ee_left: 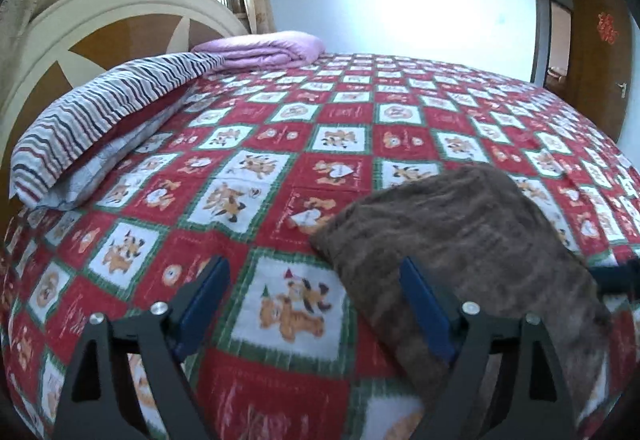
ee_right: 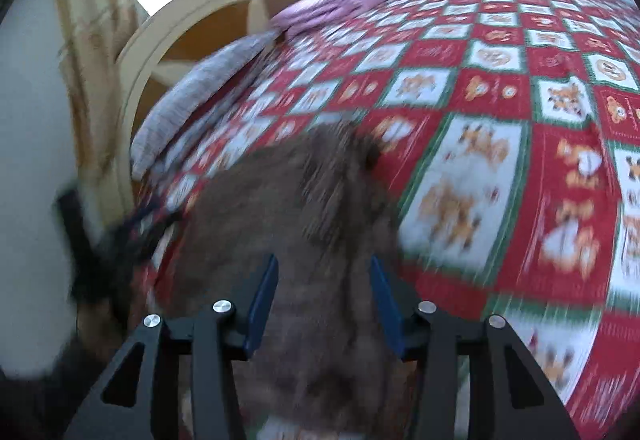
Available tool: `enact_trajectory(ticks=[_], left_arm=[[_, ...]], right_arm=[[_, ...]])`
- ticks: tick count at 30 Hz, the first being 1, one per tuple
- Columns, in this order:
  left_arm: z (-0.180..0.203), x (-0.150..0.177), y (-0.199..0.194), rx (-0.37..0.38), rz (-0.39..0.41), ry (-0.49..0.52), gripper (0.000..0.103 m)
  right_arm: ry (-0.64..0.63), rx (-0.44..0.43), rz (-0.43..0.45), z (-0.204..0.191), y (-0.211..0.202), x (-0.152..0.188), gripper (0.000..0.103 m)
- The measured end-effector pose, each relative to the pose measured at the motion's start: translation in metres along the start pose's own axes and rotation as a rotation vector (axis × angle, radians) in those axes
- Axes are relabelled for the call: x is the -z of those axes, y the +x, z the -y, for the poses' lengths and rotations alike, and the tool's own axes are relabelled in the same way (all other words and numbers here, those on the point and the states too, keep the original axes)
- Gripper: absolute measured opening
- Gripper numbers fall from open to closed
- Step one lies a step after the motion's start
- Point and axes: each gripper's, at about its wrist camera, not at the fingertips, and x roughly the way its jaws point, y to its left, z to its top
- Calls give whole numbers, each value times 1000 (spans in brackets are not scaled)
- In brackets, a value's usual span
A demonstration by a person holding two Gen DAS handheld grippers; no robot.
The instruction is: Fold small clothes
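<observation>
A brown fuzzy garment [ee_left: 472,240] lies folded on the red, white and green checked bedspread [ee_left: 280,144]. My left gripper [ee_left: 316,280] is open above the bedspread, with its right finger over the garment's left edge and nothing between the jaws. In the right wrist view, which is blurred by motion, the same brown garment [ee_right: 288,200] lies under and ahead of my right gripper [ee_right: 324,280]. That gripper is open, its blue pads [ee_right: 264,300] apart over the cloth. The left gripper [ee_right: 100,240] shows as a dark blur at the left.
A striped pillow [ee_left: 100,120] and a folded lilac blanket [ee_left: 264,48] lie by the cream and brown headboard [ee_left: 80,32]. A window with curtains is behind it. A brown door [ee_left: 600,52] stands open at the far right.
</observation>
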Motion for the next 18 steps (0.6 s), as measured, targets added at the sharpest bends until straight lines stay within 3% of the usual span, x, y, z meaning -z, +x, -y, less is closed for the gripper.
enact_trajectory(ticks=[2, 3, 5, 8, 11, 12, 18], left_arm=[[3, -1, 11, -18, -11, 14, 89], [5, -1, 14, -20, -13, 16, 89], [10, 1, 13, -13, -15, 13, 89], [15, 2, 9, -11, -5, 13, 95], [21, 5, 13, -74, -4, 52, 101], [21, 7, 15, -72, -9, 53, 101], [16, 7, 10, -60, -5, 35, 101]], right_arm=[[-31, 51, -42, -6, 3, 17, 46], [-47, 65, -62, -7, 4, 24, 27], [-76, 122, -69, -8, -1, 35, 6], [-45, 164, -27, 1, -20, 37, 4], [10, 159, -77, 18, -22, 39, 3], [20, 168, -106, 25, -18, 44, 3], [36, 184, -70, 18, -28, 37, 8]])
